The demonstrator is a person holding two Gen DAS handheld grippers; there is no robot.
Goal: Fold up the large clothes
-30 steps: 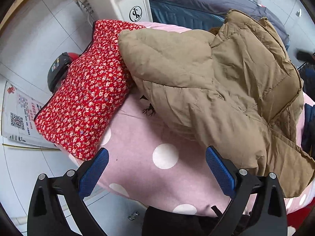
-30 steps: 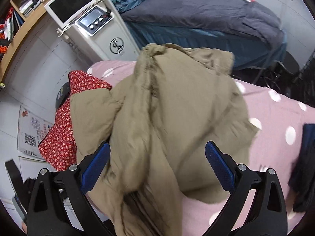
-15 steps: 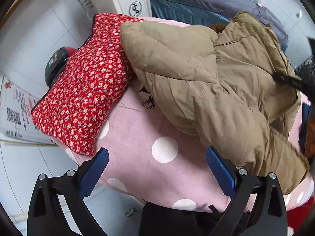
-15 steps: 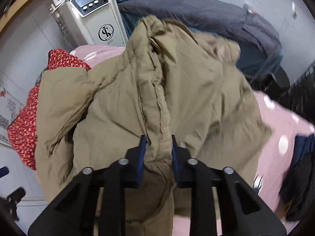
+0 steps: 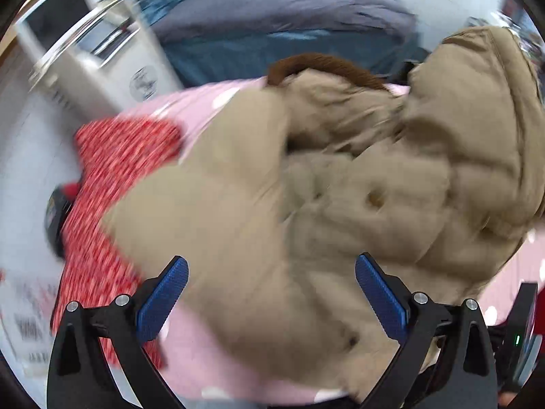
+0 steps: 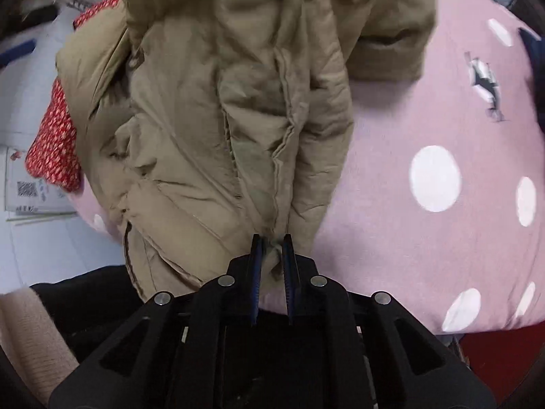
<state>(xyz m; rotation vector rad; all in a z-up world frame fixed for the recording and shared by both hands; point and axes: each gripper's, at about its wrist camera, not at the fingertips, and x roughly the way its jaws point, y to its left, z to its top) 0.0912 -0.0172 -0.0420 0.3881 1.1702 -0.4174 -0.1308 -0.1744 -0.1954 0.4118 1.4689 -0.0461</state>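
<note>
A fold of the tan jacket (image 6: 238,119) is being pinched between the blue pads of the right gripper (image 6: 271,259) at the lower centre of its frame; the jaws have just closed onto this fold, with only a thin bunch of cloth between them. The left gripper (image 5: 270,293) is being held spread wide above the jacket (image 5: 306,204), its ribbed blue pads (image 5: 163,296) touching nothing.

The jacket is being shown lying on a pink cover (image 6: 425,119) with white dots, which is filling the right half of the right view and bulging like a padded surface. In the left view, much blurred, the pink cover (image 5: 204,358) is being seen only at the bottom and upper middle. A red floral cloth (image 5: 112,170) is lying at the left, partly under the jacket. Behind, in the upper part of the frame, a dark blue-grey bed (image 5: 289,17) and a white machine (image 5: 102,61) are being shown against pale floor tiles.

The jacket is quilted and puffy, with stitched seams, a snap button (image 5: 374,199) and a brown fuzzy collar (image 5: 323,66). Its hem is hanging toward the cover's near edge in the right view. Bare pink surface is being left open to the right of the jacket, up to a dark garment (image 6: 536,68) at the frame's right edge. A beige sleeve (image 6: 30,334) is being seen at the lower left.
</note>
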